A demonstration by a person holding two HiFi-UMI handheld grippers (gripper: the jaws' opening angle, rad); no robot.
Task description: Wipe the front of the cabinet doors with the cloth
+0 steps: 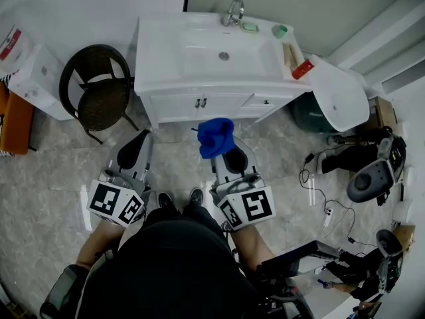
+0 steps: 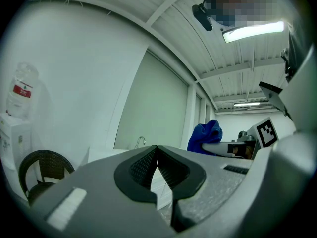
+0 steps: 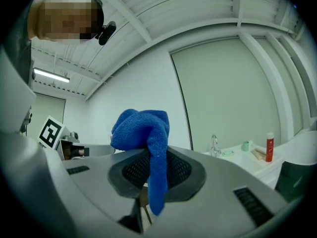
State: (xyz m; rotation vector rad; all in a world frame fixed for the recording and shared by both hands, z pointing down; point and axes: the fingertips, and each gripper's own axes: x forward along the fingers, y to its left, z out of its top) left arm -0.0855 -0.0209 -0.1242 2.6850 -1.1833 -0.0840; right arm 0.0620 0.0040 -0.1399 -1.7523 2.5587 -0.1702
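Holding the blue cloth [image 1: 216, 137] in the right gripper [image 1: 224, 153], jaws pinched shut on a fold of it. The bulk bunches above the jaws, and one tail hangs down between the pads in the right gripper view. Left gripper [image 1: 137, 145] is empty, jaws closed tip to tip with nothing between them. Both grippers are held out in front of the person, above the floor and short of the white cabinet doors [image 1: 180, 105] under the sink [image 1: 224, 56]. Cloth is not touching the doors.

Handling: the cloth looks soft, light and limp, terry-like; it should fold and drag, not slip. The grip is on a narrow fold, so there is little flat face to wipe with. Probably best to press the bunched part against the panel. Doors look rigid and smooth. The small handles [image 1: 200, 102] by the centre seam could snag the cloth. Wiping looks not yet begun.
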